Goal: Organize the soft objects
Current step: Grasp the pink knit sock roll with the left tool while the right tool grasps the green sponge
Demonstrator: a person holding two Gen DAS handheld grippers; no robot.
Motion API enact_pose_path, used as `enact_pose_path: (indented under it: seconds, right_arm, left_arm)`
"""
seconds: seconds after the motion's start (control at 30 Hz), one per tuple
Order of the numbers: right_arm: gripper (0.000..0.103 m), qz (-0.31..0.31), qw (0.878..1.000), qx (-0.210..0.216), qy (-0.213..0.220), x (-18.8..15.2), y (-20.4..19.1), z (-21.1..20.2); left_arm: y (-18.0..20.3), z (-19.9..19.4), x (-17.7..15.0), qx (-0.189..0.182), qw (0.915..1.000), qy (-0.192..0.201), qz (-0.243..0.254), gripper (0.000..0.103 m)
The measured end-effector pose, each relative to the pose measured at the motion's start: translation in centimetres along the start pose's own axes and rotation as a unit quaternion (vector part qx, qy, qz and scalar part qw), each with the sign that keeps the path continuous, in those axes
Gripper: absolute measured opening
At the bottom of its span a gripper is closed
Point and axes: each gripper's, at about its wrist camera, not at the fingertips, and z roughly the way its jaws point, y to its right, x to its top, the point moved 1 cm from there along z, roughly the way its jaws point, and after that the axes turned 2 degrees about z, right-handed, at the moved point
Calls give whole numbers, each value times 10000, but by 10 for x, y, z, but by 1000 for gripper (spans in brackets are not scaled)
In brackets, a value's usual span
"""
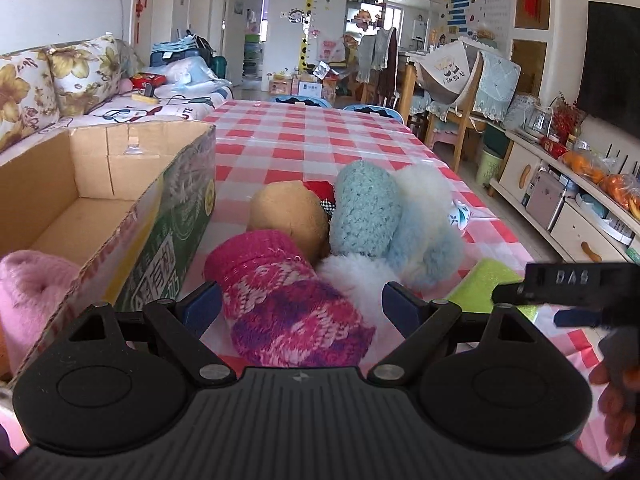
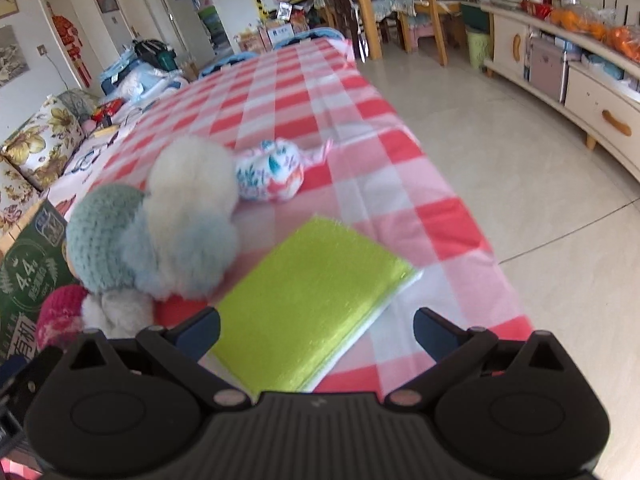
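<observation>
A: Right, left tool (image 1: 298,306): jaws spread wide, the pink knit sock (image 1: 288,304) lies between them on the bench (image 1: 304,136). Pads not pressing it; whether a pad grazes it, can't tell.

B: Right tool (image 2: 316,330)?

A: Also spread wide. The green cloth (image 2: 312,300) lies flat between the jaws, near corner under the tool body. Nothing pinched. In the left view the right tool (image 1: 560,300) shows only as a blurred black bar at the right edge, a hand (image 1: 616,404) below it, cut off.

B: Hidden stuff?

A: Tan plush (image 1: 290,214) is half behind the sock; a red and checkered bit behind it, can't say what it is. White fluff (image 1: 352,276) next to the sock, partly covered by the tool. Floral bundle (image 2: 270,176) clear in the right view, only a sliver in the left. Right view is motion-blurred.

B: Counts?

A: One cardboard box (image 1: 120,184), open, on the left of the bench, just beside the sock. One pink fuzzy item (image 1: 32,292) at the box's near corner, cut off by the frame; in or outside the box, can't tell. One pink sock, one tan plush, one blue knit piece (image 1: 364,212), one pale blue-white furry piece (image 1: 430,224) touching it, one white fluff, one floral bundle, one green cloth. Soft pile sits mid-bench, right of the box; cloth near the bench's right edge.
</observation>
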Motion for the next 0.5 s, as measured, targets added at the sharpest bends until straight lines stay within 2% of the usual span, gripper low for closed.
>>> enact_pose_path:
  seconds: [0.13, 0.33, 0.5]
  right_arm:
    - [102, -138, 9999, 65, -18, -4, -9, 6]
    - [102, -408, 9991, -63, 110, -4, -17, 17]
    - [102, -598, 9980, 47, 182, -3, -21, 21]
  left_arm:
    - [0, 4, 5, -17, 9999, -97, 75, 103]
    - [-4, 14, 8, -2, 9998, -183, 105, 103]
    - [-3, 18, 7, 47, 9994, -269, 198, 103]
